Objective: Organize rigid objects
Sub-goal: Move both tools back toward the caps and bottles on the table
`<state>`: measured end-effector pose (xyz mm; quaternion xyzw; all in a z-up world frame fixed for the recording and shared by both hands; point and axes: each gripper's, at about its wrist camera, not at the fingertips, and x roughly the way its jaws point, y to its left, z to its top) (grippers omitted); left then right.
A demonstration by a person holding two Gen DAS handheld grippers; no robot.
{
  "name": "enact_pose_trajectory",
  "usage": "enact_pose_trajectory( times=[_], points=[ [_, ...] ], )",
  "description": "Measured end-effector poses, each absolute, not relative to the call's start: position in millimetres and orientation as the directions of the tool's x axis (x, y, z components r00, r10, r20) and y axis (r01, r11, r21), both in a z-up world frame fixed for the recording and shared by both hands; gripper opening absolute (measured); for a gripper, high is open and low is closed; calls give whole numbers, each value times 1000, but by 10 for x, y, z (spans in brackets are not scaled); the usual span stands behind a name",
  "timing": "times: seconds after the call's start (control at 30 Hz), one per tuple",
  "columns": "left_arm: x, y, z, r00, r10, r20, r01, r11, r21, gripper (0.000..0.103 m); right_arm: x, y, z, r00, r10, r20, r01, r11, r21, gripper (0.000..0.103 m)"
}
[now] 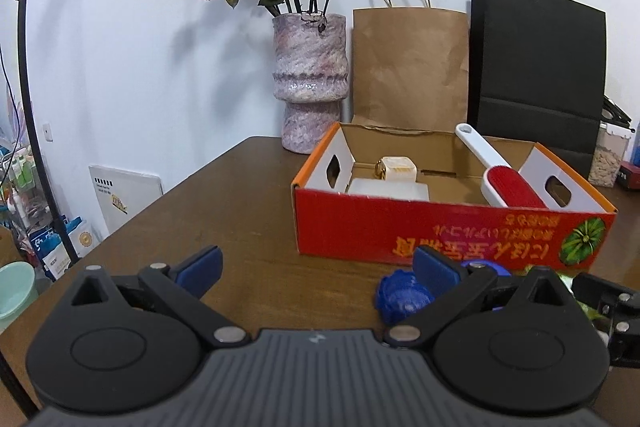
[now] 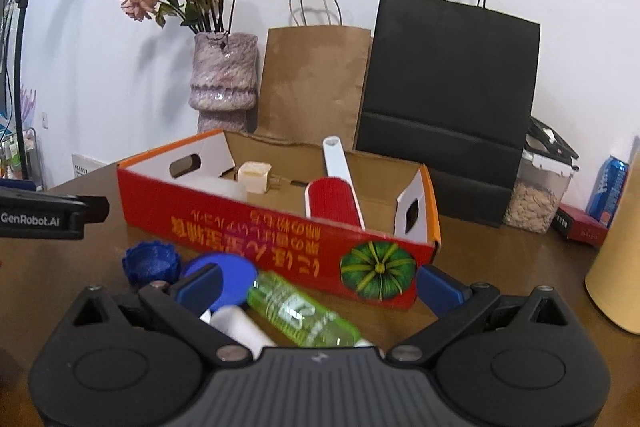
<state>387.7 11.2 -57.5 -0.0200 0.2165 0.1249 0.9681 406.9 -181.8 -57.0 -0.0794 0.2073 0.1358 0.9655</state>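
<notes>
A red cardboard box point(image 1: 400, 227) point(image 2: 256, 227) stands on the brown table. It holds a red-and-white lint brush point(image 1: 500, 171) point(image 2: 336, 187), a cream cube point(image 1: 398, 169) point(image 2: 254, 175) and a white block point(image 1: 386, 189). In front of the box lie a blue ridged piece point(image 1: 402, 297) point(image 2: 151, 261), a blue round disc point(image 2: 230, 275), a white cylinder point(image 2: 242, 329) and a green clear bottle point(image 2: 304, 311). My left gripper point(image 1: 318, 273) is open and empty, left of the blue piece. My right gripper point(image 2: 320, 287) is open, with the bottle lying between its fingers.
A pink vase with dried roses point(image 1: 310, 83) point(image 2: 224, 79), a brown paper bag point(image 1: 410, 67) point(image 2: 316, 83) and a black paper bag point(image 1: 536, 67) point(image 2: 448, 99) stand behind the box. A clear container of grains point(image 2: 536, 195), a blue can point(image 2: 610, 187) and a tan cylinder point(image 2: 620, 259) are at right.
</notes>
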Motion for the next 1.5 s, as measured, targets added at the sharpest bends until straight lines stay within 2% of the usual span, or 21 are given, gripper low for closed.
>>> enact_pose_trajectory(
  times=[1.03, 1.5],
  points=[
    [3479, -422, -687, 885, 142, -443, -159, 987, -1, 103, 3561, -2372, -738, 825, 241, -511, -304, 952, -41, 103],
    [3635, -851, -878, 836, 57, -545, -44, 998, 36, 103, 3635, -2502, -821, 807, 172, -565, -244, 968, -54, 103]
  ],
)
